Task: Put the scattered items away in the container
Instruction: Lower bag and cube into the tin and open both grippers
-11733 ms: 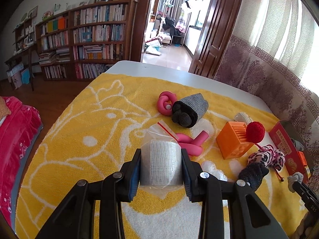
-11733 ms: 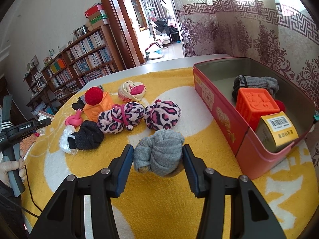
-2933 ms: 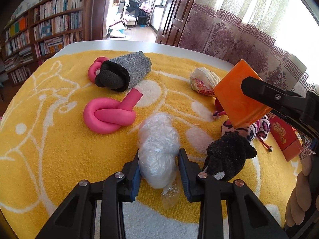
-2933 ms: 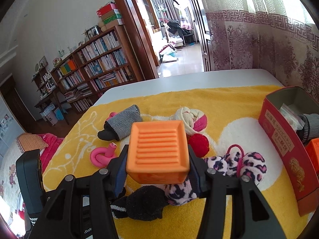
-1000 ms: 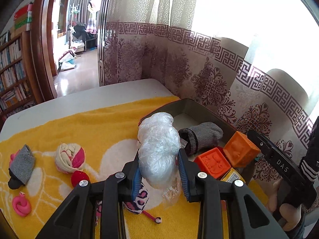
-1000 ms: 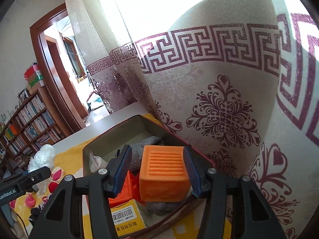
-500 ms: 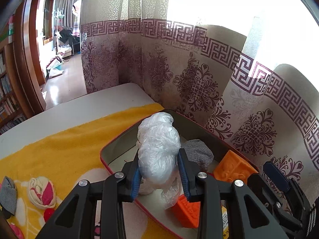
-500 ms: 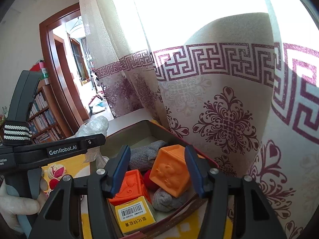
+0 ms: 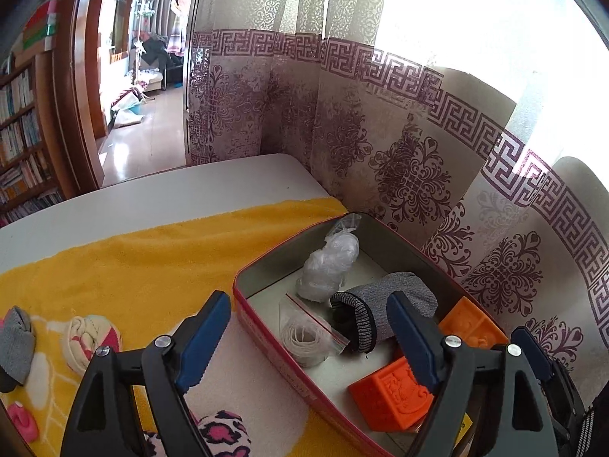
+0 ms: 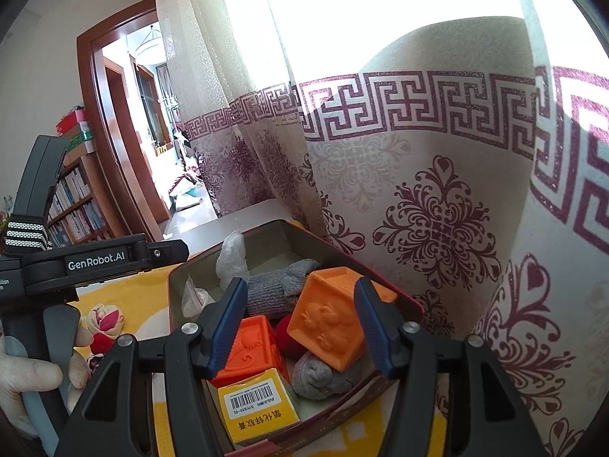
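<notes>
Red tin [image 9: 266,346] filling — both grippers over it.
We let the left gripper [image 9: 308,337] finish opening, empty, its plastic bundle [image 9: 331,270] dropped; the right gripper [image 10: 300,323] opens off its orange cube [image 10: 327,327] — lift straight clear.

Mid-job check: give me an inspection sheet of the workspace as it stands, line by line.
Surface: yellow towel over a pale table.
Job's things: red tin holds plastic bundle, bagged roll, grey sock, two orange blocks, yellow box.
Clutter: rolled cream-pink sock, leopard sock, pink piece lie on the towel.
Grippers: left gripper jaws opening, empty; right gripper jaws opening, clear of the block.
Cables: nothing seen.
Surroundings: patterned curtain, bookshelf, doorway.
</notes>
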Motion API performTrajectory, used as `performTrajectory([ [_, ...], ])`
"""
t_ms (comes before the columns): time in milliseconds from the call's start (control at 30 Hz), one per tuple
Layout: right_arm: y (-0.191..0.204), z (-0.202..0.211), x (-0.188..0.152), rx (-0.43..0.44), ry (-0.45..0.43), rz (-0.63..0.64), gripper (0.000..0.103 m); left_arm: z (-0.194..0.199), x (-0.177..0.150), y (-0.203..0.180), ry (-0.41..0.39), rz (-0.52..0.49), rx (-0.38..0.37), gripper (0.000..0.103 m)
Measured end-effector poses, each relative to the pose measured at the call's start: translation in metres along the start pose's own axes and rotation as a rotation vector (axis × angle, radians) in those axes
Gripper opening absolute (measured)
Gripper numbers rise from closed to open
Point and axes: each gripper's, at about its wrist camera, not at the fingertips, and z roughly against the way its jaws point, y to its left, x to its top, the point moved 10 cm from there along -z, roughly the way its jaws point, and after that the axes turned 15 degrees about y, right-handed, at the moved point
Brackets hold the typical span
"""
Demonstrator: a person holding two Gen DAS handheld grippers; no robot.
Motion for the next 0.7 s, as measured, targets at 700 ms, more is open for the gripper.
performTrajectory([
  [700,0.004,-0.002,-0.003,-0.018,-0.006,0.027,0.068,0.039,-0.067,0.064,0.035,0.091,0.035,0.086],
])
